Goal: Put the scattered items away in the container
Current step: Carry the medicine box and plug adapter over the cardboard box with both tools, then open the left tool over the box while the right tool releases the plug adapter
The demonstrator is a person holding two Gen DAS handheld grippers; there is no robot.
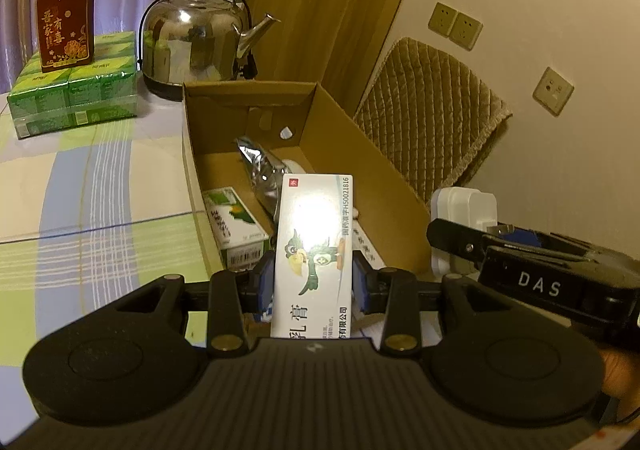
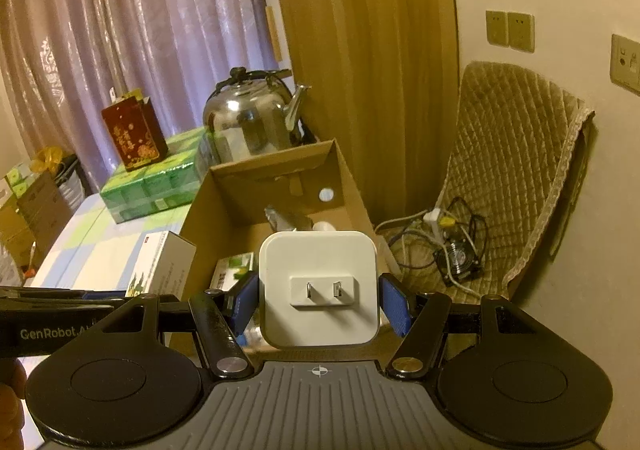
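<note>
Mid-delivery, by the look of it: two items carried at once toward the open cardboard box (image 1: 320,121), neither yet released. Leftmost, well left of the box on the checked tablecloth (image 1: 80,185), a green pack of tissues (image 1: 76,89) with a dark red gift carton (image 1: 64,29) on top; just behind the box, a steel kettle (image 1: 196,37). Over the near end of the box, the left gripper (image 1: 313,278), blue pads pinching a white ointment carton (image 1: 316,250) across its narrow sides, long axis pointing forward and up, above a green-and-white carton (image 1: 236,230) and a silver foil pouch (image 1: 260,169) already lying inside. To the right of the box's near corner, the right gripper (image 2: 318,302), held level and aimed along the box, blue pads pressed against both flanks of a white plug adapter (image 2: 318,290), its two prongs facing the camera. Beyond the box's right wall, a quilted chair (image 2: 516,177) with a tangle of cables (image 2: 452,242) on the seat. Next move, judged from this: lower the ointment carton into the free floor beside the foil pouch and spread the pads, then swing the adapter leftward over the box rim, clear of the other tool, before letting go.
</note>
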